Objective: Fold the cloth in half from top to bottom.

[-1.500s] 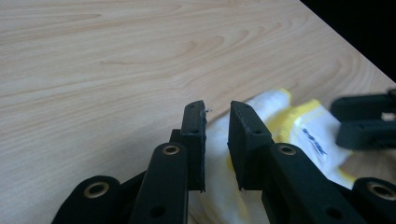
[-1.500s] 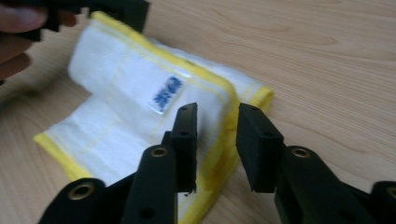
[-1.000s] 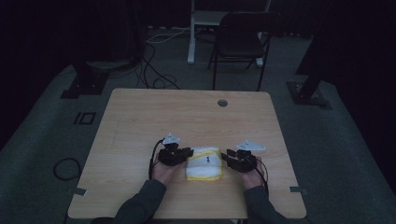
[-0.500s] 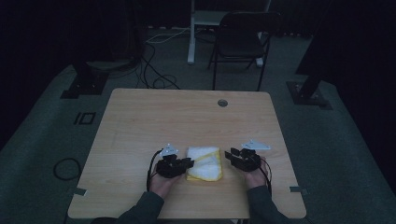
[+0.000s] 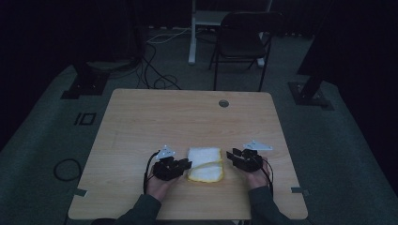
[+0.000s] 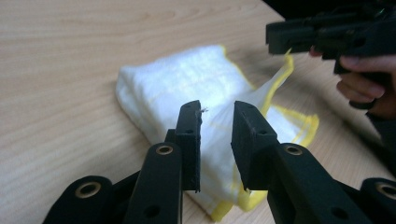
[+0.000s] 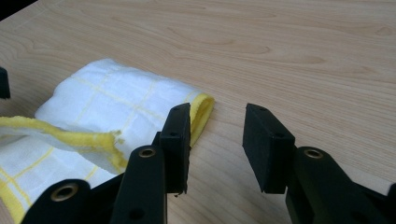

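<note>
A folded white cloth (image 5: pixel 205 164) with yellow edging lies near the front edge of the wooden table (image 5: pixel 187 117). My left gripper (image 5: pixel 187 165) sits just off the cloth's left side, jaws apart. In the left gripper view the cloth (image 6: pixel 187 79) lies beyond my open jaws (image 6: pixel 217 116), and a loose yellow hem rises toward the right gripper (image 6: pixel 327 32). My right gripper (image 5: pixel 230 155) rests on the cloth's right side. In the right gripper view it is open (image 7: pixel 217 126) over bare wood, with the cloth (image 7: pixel 116 102) to the left of its jaws.
A round cable hole (image 5: pixel 224 103) sits at the table's far right. Behind the table stands a dark folding chair (image 5: pixel 244 42), with cables (image 5: pixel 155 70) on the floor and black stand bases (image 5: pixel 84 82) at both sides.
My left gripper has drawn back off the cloth, toward the left and the table's front edge. The cloth now lies uncovered. The right gripper has stayed in place.
</note>
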Motion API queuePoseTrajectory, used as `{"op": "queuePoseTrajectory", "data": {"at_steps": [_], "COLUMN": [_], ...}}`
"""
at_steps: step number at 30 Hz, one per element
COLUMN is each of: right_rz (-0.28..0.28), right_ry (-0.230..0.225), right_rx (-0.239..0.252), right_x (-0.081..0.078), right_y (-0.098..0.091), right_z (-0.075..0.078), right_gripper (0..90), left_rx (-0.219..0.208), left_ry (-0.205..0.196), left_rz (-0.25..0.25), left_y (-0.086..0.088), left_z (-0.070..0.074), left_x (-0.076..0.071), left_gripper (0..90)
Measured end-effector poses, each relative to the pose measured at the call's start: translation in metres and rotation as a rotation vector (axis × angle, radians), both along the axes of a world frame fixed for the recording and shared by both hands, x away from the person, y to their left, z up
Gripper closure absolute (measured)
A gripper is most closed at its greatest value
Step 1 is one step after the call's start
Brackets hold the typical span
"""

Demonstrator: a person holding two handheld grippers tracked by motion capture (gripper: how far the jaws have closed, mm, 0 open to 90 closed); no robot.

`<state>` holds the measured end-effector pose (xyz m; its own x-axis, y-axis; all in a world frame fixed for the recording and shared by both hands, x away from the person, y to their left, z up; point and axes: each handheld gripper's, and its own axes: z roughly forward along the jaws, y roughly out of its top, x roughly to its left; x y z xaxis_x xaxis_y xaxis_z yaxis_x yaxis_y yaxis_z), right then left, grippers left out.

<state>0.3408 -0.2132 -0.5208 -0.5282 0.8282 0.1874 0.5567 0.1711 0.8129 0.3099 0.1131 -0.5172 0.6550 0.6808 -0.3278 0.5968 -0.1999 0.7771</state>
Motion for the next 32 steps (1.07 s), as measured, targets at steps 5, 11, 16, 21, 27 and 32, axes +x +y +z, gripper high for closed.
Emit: {"op": "queuePoseTrajectory", "data": {"at_steps": [5,11,16,21,27,32], "right_rz": [0.000,0.004,0.001,-0.009,-0.031,-0.053], "right_ry": [0.004,0.004,0.009,0.016,0.017,-0.002], "right_rx": [0.001,-0.005,-0.006,-0.005,-0.050,-0.113], "right_x": [0.000,0.000,0.000,0.001,0.003,0.008], "right_y": [-0.001,0.000,-0.003,-0.007,-0.010,-0.014], "right_z": [-0.001,-0.002,-0.003,-0.007,-0.013,-0.017], "right_gripper": [61.7,61.3,61.1,60.7,60.0,60.0], "left_rx": [0.030,0.059,0.059,0.085,0.102,0.134], "left_ry": [0.029,0.038,0.019,-0.018,-0.033,-0.054], "left_rz": [-0.016,-0.026,-0.013,0.034,0.087,0.127], "left_y": [-0.001,0.000,0.005,0.015,0.025,0.032], "left_z": [-0.013,-0.025,-0.022,-0.021,-0.021,-0.020], "left_x": [-0.006,-0.014,-0.014,-0.012,-0.006,-0.001], "left_gripper": [73.2,72.4,70.3,68.6,68.2,67.4]}}
